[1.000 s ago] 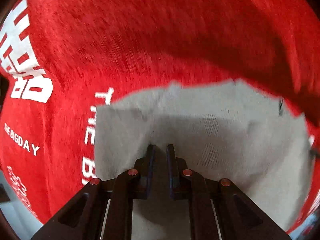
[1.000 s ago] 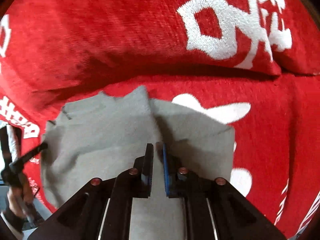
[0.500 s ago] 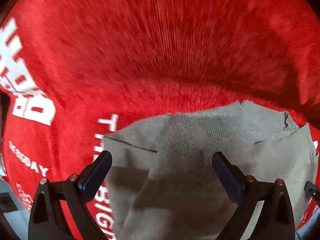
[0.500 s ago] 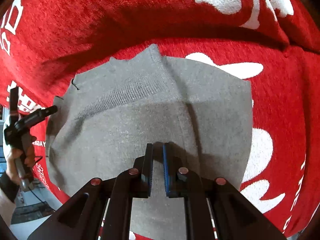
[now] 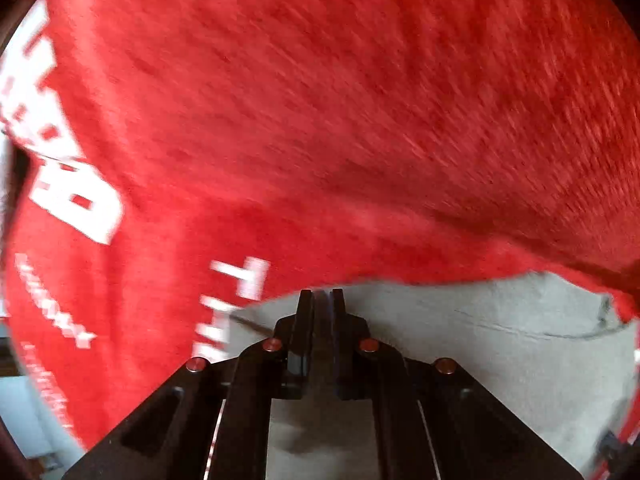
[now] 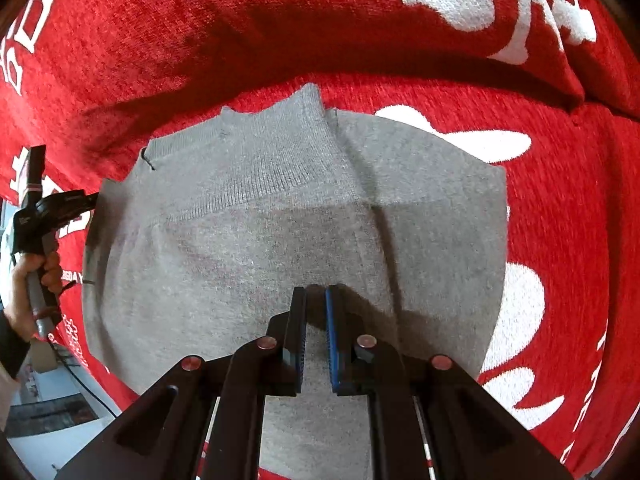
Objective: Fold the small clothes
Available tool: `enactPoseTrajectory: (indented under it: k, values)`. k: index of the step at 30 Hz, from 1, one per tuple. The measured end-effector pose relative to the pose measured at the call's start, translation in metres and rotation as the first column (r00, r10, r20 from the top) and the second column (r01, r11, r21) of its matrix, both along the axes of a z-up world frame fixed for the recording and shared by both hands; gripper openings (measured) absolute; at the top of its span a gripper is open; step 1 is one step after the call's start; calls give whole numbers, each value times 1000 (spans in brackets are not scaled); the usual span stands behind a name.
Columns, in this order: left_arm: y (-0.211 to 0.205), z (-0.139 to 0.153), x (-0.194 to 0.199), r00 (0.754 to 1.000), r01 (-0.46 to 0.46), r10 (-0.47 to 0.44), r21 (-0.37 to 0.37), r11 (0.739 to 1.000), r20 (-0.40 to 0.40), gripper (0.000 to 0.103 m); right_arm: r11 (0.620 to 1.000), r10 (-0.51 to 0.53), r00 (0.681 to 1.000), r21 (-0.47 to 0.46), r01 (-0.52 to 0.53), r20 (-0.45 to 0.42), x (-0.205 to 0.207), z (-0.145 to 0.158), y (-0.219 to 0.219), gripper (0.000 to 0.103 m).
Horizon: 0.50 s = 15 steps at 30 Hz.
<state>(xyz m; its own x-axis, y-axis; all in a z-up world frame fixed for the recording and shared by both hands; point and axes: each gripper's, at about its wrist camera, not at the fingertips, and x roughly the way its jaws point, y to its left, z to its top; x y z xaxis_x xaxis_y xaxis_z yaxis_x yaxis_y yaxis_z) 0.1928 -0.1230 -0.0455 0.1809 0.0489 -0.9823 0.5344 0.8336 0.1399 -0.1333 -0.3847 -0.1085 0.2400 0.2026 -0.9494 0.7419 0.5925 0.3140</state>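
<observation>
In the left wrist view, we are looking at the left gripper (image 5: pixel 320 294) with its jaws drawn almost together after just closing, its tips sitting at the upper edge of the grey knit garment (image 5: pixel 500 352); whether a fold of cloth is pinched there we cannot tell, since the view is smeared. The garment is filling the frame from four to six o'clock, lying on the red blanket (image 5: pixel 320 120). In the right wrist view, we are seeing the right gripper (image 6: pixel 316 300) clenched with nothing visible between its pads, hovering over the garment's middle, while the ribbed hem (image 6: pixel 256 160) is running toward eleven o'clock and a crease (image 6: pixel 384 240) toward one. At nine o'clock a hand (image 6: pixel 28 292) is carrying the other tool. We are judging the knit light, soft and floppy, likely to sag, so corners and the firmer ribbed edge seem the best holds.
</observation>
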Motion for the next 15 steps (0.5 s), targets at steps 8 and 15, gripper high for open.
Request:
enactPoseTrajectory:
  k: [8, 15]
  values:
    - [46, 59, -22, 995, 58, -64, -79, 995, -74, 9, 998, -58, 998, 25, 57, 39, -15, 15, 1, 11]
    - [101, 24, -81, 981, 90, -86, 15, 996, -172, 9, 1000, -26, 1000, 3, 26, -4, -28, 7, 15, 10]
